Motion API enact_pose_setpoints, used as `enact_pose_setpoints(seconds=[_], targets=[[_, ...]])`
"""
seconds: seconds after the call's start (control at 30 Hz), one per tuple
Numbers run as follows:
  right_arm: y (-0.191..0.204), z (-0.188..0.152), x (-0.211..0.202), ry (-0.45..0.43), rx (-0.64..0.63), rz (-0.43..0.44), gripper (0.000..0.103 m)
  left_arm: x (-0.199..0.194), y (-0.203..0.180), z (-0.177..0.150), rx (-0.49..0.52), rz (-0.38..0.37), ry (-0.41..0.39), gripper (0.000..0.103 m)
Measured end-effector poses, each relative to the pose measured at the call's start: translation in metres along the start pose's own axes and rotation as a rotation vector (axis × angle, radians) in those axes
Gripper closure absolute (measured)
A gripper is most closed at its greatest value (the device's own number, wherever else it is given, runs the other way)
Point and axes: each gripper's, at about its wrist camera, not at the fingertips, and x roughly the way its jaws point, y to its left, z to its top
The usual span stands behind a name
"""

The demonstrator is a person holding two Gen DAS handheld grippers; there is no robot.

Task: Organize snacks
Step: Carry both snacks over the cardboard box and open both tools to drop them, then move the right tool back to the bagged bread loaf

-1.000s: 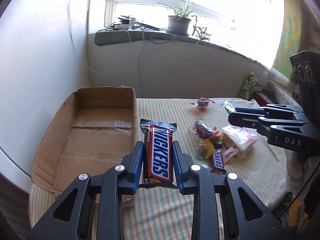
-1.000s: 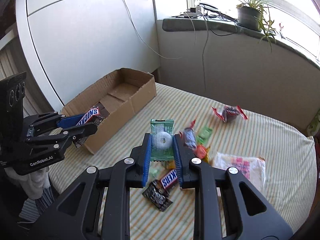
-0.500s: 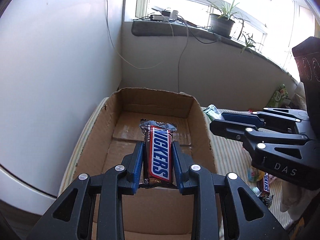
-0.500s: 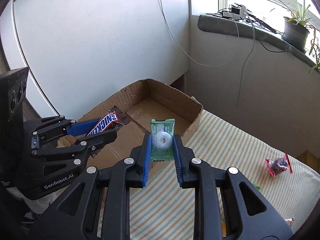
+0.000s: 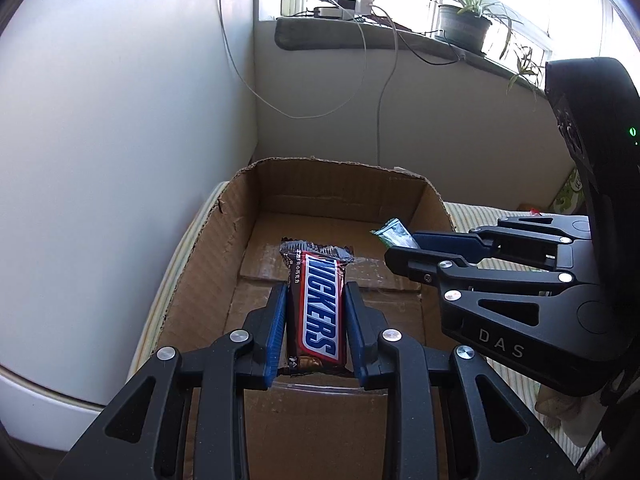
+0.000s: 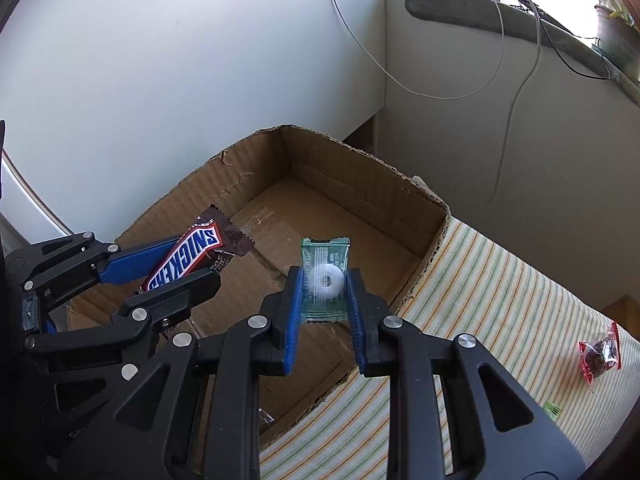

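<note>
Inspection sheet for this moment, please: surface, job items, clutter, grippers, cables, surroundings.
Surface: striped cloth over the table.
Job's things: open cardboard box, floor bare where visible; Snickers bar; green-wrapped ring candy; red-wrapped snack on the cloth.
Clutter: small green scrap on the cloth.
Grippers: left gripper shut on the Snickers bar, right gripper shut on the ring candy, both over the box.
Cables: white cables hang from the windowsill.
Surroundings: white wall, potted plant on the sill.
</note>
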Motion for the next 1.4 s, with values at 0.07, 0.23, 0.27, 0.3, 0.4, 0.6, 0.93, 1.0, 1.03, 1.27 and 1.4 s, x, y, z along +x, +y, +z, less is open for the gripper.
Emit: enact_pose_setpoints(seconds=[0.07,0.23,0.27,0.3,0.4,0.6,0.93,1.0,1.03,1.27,1.4], targets=[[0.0,0.001,-0.001,-0.008,-0.003,0.004,0.079,0.001,-0.001,0.0,0.005,0.009,0.004,0.076],[-0.004,0.0,-0.013,-0.032,0.009,-0.006,0.065,-0.004,-0.002,0.001,0.011,0.035,-0.018,0.076],[-0.005,0.0,-0.016,-0.035,0.012,-0.01,0.065,-0.006,-0.003,0.001,0.012,0.035,-0.021,0.076],[-0.006,0.0,-0.02,-0.039,0.014,-0.014,0.065,-0.007,-0.004,0.001,0.012,0.036,-0.027,0.076],[-0.008,-0.002,-0.031,-0.054,0.014,-0.027,0.065,-0.017,-0.007,0.001,0.016,0.038,-0.05,0.076],[-0.015,-0.012,-0.063,-0.099,0.019,-0.056,0.058,-0.042,-0.025,-0.002,0.047,0.038,-0.107,0.076],[-0.043,-0.05,-0.13,-0.175,0.05,-0.152,0.048,-0.079,-0.081,-0.016,0.136,-0.036,-0.221,0.076],[-0.053,-0.062,-0.143,-0.185,0.07,-0.162,0.046,-0.081,-0.093,-0.018,0.15,-0.072,-0.233,0.076],[-0.059,-0.068,-0.15,-0.192,0.085,-0.164,0.044,-0.079,-0.103,-0.018,0.179,-0.066,-0.241,0.074],[-0.093,-0.116,-0.184,-0.199,0.161,-0.235,0.041,-0.077,-0.156,-0.031,0.274,-0.085,-0.281,0.071],[-0.105,-0.143,-0.201,-0.198,0.182,-0.272,0.039,-0.075,-0.182,-0.041,0.347,-0.117,-0.275,0.068]])
